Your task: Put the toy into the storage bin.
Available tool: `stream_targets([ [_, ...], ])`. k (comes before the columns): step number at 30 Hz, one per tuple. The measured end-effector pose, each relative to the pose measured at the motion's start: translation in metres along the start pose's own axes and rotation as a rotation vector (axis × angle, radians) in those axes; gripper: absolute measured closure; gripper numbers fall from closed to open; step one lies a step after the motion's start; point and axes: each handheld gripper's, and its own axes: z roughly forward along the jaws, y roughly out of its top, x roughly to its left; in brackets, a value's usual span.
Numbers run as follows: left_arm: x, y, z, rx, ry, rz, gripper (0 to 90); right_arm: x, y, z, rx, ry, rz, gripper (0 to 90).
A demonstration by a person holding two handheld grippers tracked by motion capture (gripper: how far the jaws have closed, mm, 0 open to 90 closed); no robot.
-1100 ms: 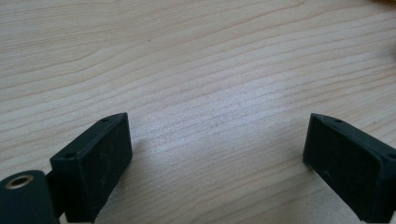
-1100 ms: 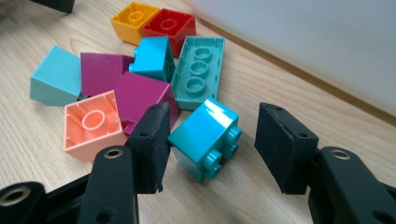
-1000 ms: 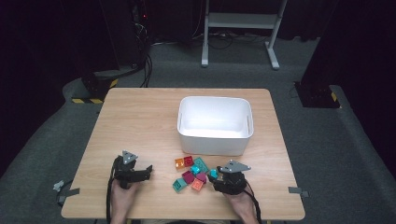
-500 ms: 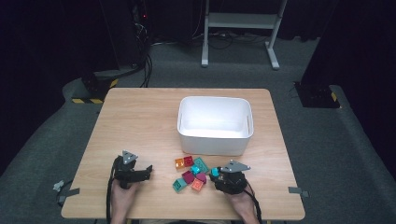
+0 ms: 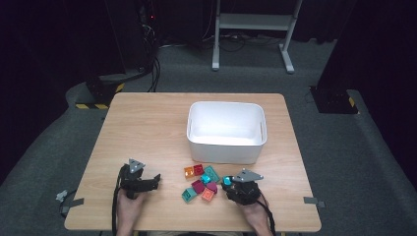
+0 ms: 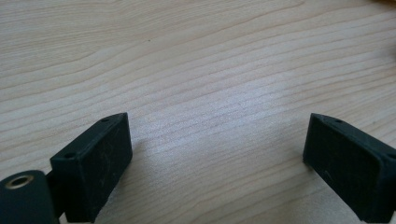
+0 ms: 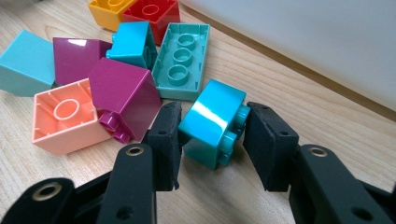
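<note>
Bright turquoise plastic building block (image 7: 212, 122) on the worktop, between my right gripper's fingers.

Largest first: the pale wooden worktop (image 5: 147, 132) carries the white rectangular plastic tub (image 5: 226, 131), with a cluster of loose plastic blocks just in front of it, among them a mint-green open-bottomed brick (image 7: 183, 60), two magenta blocks (image 7: 126, 95), a peach block (image 7: 67, 116), an orange one (image 7: 109, 10) and a red one (image 7: 154, 11). My right gripper (image 7: 212, 135) has just been closing its fingers around the turquoise block at the cluster's right edge; both pads sit against its sides, and the block rests tilted on the wood. My left gripper (image 6: 217, 149) sits well apart to the left, its fingers released wide over bare wood.
</note>
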Motion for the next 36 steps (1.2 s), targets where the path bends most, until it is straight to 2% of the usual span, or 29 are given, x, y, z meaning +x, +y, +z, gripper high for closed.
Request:
stream_targets([
  [19, 0.0, 0.0, 0.0, -0.001, 0.0, 0.0, 8.1, -0.004, 0.007, -0.012, -0.033, -0.01, -0.01, 57.8],
  [36, 0.0, 0.0, 0.0, -0.001, 0.0, 0.0, 8.1, -0.01, 0.026, -0.042, -0.085, 0.0, -0.029, 57.9],
])
